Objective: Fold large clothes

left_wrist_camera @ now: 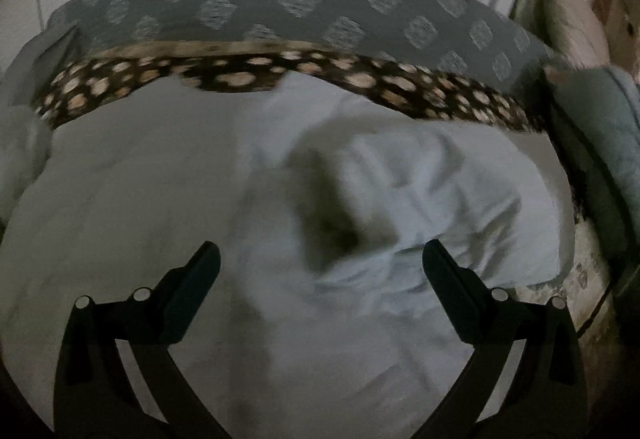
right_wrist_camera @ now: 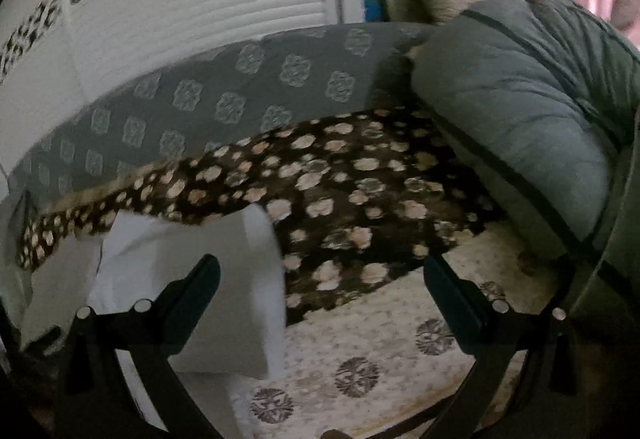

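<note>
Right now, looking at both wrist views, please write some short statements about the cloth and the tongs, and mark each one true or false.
1. The left tongs are open. True.
2. The right tongs are shut on the white cloth. False: they are open and hold nothing.
3. The white cloth lies crumpled under the left tongs. True.
4. The dark spotted blanket is plain red. False: it is dark brown with pale spots.
5. A grey patterned cover lies beyond the spotted blanket. True.
</note>
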`<state>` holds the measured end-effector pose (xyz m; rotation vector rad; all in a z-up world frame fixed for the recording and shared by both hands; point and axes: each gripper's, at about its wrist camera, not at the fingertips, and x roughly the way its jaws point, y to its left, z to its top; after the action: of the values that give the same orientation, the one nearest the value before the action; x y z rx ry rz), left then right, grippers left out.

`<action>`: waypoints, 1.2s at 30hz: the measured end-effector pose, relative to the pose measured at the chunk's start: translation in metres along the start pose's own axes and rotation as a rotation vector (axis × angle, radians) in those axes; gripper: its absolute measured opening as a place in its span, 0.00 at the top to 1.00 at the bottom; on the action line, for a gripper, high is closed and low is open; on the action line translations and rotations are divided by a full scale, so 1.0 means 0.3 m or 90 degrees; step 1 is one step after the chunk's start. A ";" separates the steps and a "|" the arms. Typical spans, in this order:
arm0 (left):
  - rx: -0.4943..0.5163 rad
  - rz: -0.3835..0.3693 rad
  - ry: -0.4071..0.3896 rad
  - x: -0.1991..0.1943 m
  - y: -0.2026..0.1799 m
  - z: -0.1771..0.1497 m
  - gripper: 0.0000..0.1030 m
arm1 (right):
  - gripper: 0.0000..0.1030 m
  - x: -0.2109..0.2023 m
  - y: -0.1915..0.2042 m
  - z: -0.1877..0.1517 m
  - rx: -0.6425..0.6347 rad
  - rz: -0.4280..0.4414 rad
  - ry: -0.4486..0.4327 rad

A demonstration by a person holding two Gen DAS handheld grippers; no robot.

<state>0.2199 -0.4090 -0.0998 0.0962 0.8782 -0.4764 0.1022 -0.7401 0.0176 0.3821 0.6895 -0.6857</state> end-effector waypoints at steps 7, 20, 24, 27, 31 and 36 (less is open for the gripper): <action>0.037 0.018 0.041 0.132 -0.100 0.022 0.19 | 0.01 -0.024 -0.055 0.014 0.049 0.049 -0.012; 0.007 0.143 -0.042 -0.063 0.299 0.197 0.97 | 0.01 -0.026 0.041 -0.011 0.010 0.086 0.006; -0.006 0.227 -0.059 -0.154 0.538 0.236 0.96 | 0.01 0.000 0.094 -0.024 -0.016 0.086 0.013; -0.009 0.219 -0.016 -0.145 0.686 0.217 0.79 | 0.01 0.043 0.148 -0.046 -0.043 0.083 0.027; -0.065 0.278 -0.021 -0.157 0.832 0.174 0.17 | 0.01 0.027 0.247 -0.054 -0.057 0.117 -0.005; -0.087 0.248 -0.089 -0.193 0.798 0.192 0.06 | 0.01 0.022 0.457 -0.083 -0.097 0.194 -0.043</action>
<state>0.3351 -0.1904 -0.0455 0.1040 0.7296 -0.0573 0.1890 -0.6311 0.0091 0.3134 0.5994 -0.3531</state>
